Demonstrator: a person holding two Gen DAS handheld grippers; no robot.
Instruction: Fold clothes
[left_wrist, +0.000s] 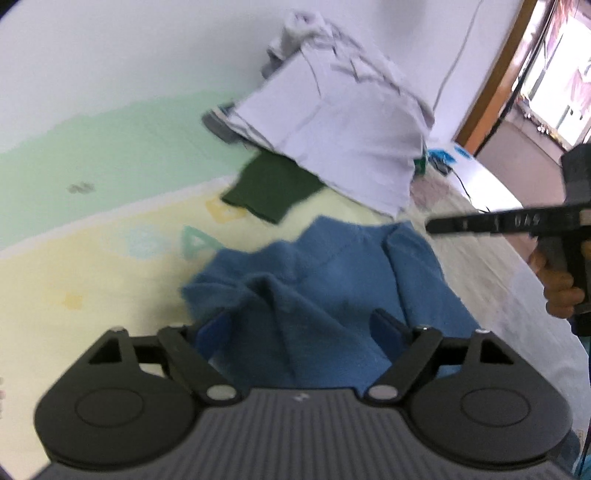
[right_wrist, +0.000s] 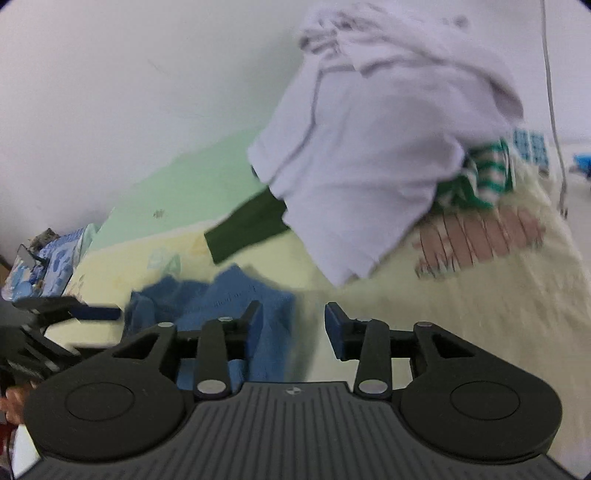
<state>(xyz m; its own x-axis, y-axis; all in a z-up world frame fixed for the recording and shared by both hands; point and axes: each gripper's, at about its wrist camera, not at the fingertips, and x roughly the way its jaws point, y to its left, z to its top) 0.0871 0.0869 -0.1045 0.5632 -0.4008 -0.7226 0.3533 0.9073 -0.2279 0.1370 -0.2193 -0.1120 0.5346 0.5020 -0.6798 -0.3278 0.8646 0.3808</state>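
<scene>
A crumpled blue garment (left_wrist: 314, 280) lies on the yellow bed sheet (left_wrist: 92, 266). My left gripper (left_wrist: 295, 332) is open right over it, fingers spread with blue cloth between them. In the right wrist view the same blue garment (right_wrist: 225, 295) lies at lower left. My right gripper (right_wrist: 295, 325) is open, its left finger (right_wrist: 255, 317) at the garment's right edge. The right gripper also shows at the right of the left wrist view (left_wrist: 480, 223), and the left gripper at the left of the right wrist view (right_wrist: 74, 312).
A heap of pale lilac-white clothes (left_wrist: 332, 122) rests against the wall, over a dark green garment (left_wrist: 269, 188). A green-and-white striped garment (right_wrist: 476, 177) lies beside the heap. A cable (left_wrist: 461, 181) runs along the bed edge by a doorway (left_wrist: 491, 74).
</scene>
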